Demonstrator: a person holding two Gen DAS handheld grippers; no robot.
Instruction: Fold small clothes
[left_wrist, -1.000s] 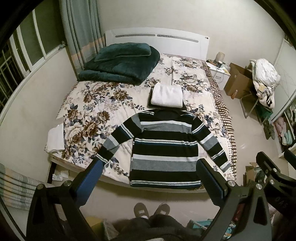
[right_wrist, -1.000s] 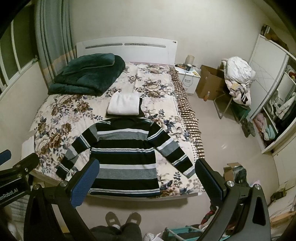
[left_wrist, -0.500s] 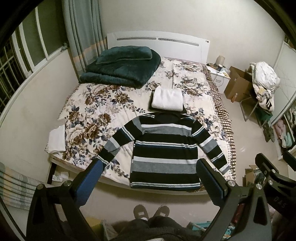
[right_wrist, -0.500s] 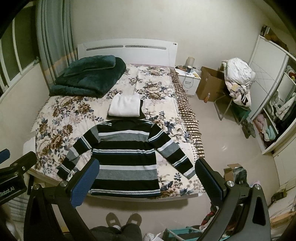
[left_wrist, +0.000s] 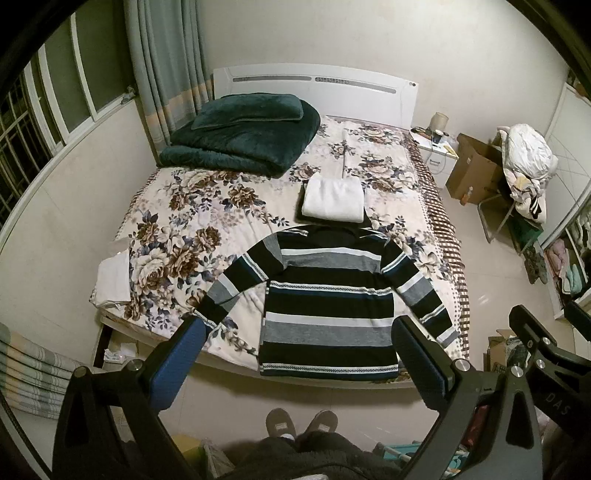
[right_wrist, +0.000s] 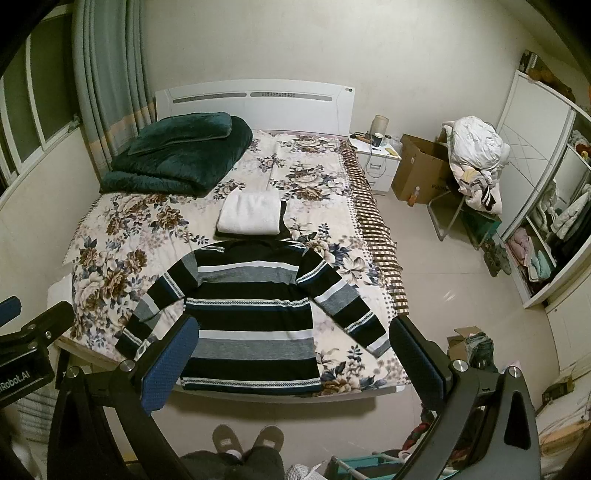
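Standing by: striped sweater spread flat at the foot of the floral bed, sleeves out, unfolded. Left gripper and right gripper both wide, empty, held high above. Next: descend, pinch a sleeve cuff, fold inward.

White towel covers most of a dark garment; nightstand clutter too small to tell.
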